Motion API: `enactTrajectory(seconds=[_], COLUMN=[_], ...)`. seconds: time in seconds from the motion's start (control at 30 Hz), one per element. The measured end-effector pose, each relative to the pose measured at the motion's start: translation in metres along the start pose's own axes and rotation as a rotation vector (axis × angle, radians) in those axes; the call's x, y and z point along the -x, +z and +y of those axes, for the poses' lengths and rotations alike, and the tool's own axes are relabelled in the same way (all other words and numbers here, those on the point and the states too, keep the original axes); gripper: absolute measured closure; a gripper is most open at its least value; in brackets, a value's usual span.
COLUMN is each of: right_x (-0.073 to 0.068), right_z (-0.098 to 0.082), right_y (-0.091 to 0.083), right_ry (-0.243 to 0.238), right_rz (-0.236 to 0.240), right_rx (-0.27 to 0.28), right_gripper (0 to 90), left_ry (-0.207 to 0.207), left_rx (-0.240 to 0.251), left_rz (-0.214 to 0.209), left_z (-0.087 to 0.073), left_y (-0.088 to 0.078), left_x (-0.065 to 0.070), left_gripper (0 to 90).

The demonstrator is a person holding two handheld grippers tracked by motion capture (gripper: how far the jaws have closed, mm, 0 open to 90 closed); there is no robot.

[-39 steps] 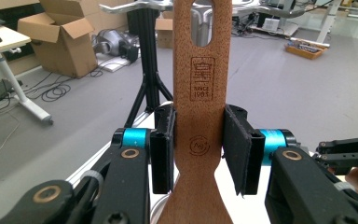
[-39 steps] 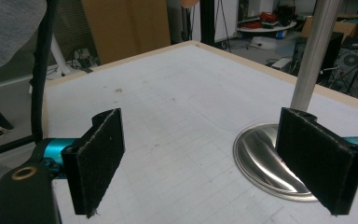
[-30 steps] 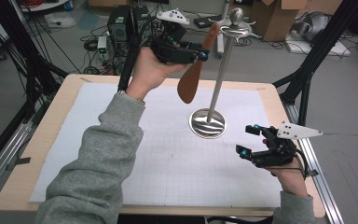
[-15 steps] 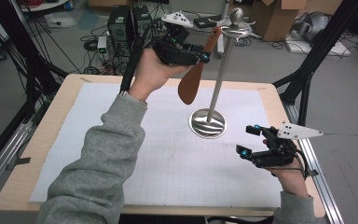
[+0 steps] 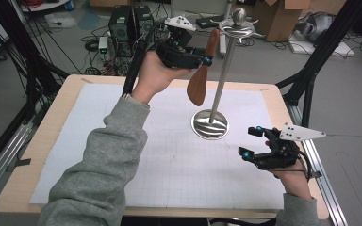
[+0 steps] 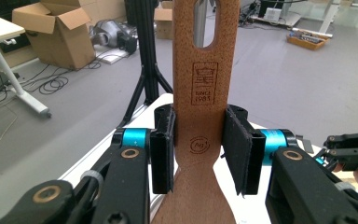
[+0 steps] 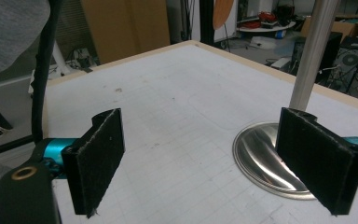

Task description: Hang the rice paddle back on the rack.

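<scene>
The left hand-held gripper (image 5: 206,59) grasps the wooden spatula (image 5: 201,77) high beside the stand (image 5: 223,77), apparently hanging it: its slot must meet a hook, while the right hand-held gripper (image 5: 250,142) rests released.

Showing, burned into the handle of the wooden spatula (image 6: 204,93) below its hanging slot, a small crest stamp reading "SINCE 1983", the year faint and hard to make out; carrying underneath a circled "Ag" mark.

Brown wooden spatula (image 5: 201,77), blade down, raised beside the steel stand (image 5: 222,84).
</scene>
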State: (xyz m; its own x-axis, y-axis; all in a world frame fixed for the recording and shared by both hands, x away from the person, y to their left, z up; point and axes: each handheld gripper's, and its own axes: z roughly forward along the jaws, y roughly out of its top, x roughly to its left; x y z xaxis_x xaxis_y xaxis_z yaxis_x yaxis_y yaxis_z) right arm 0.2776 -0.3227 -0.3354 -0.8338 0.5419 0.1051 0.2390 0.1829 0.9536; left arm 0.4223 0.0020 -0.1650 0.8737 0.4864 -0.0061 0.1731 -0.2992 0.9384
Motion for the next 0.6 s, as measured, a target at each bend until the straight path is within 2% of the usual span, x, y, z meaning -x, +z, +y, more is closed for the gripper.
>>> enactTrajectory(seconds=[0.33,0.37,0.4,0.47,0.53,0.6], right_x=[0.0004,0.0003,0.0,-0.0001,-0.0003,-0.0003], right_z=[-0.0001,0.0,0.0,0.0001,0.0002,0.0002], right_y=[-0.0002,-0.0001,0.0001,0.0,-0.0002,-0.0002], right_ry=[-0.001,-0.001,0.001,0.0,0.002,0.0], right_rz=[-0.001,-0.001,0.0,0.001,0.001,-0.002], right_rx=[0.0,0.0,0.0,0.0,0.001,0.006], right_gripper=[14.2,14.2,14.2,14.2,14.2,14.3], left_ry=[-0.018,-0.018,-0.014,-0.011,-0.024,-0.019], left_rx=[-0.001,-0.002,-0.006,0.006,0.023,0.029], left_rz=[-0.002,0.01,0.021,0.004,-0.003,-0.011], left_z=[0.0002,0.0001,-0.0001,-0.0013,-0.0035,-0.0068], left_y=[0.0021,0.0027,0.003,0.0031,0.0017,-0.0008], left_x=[0.001,0.0017,0.0024,0.0015,0.0008,-0.0009], left_gripper=[64.5,63.1,59.2,50.1,45.0,38.4])
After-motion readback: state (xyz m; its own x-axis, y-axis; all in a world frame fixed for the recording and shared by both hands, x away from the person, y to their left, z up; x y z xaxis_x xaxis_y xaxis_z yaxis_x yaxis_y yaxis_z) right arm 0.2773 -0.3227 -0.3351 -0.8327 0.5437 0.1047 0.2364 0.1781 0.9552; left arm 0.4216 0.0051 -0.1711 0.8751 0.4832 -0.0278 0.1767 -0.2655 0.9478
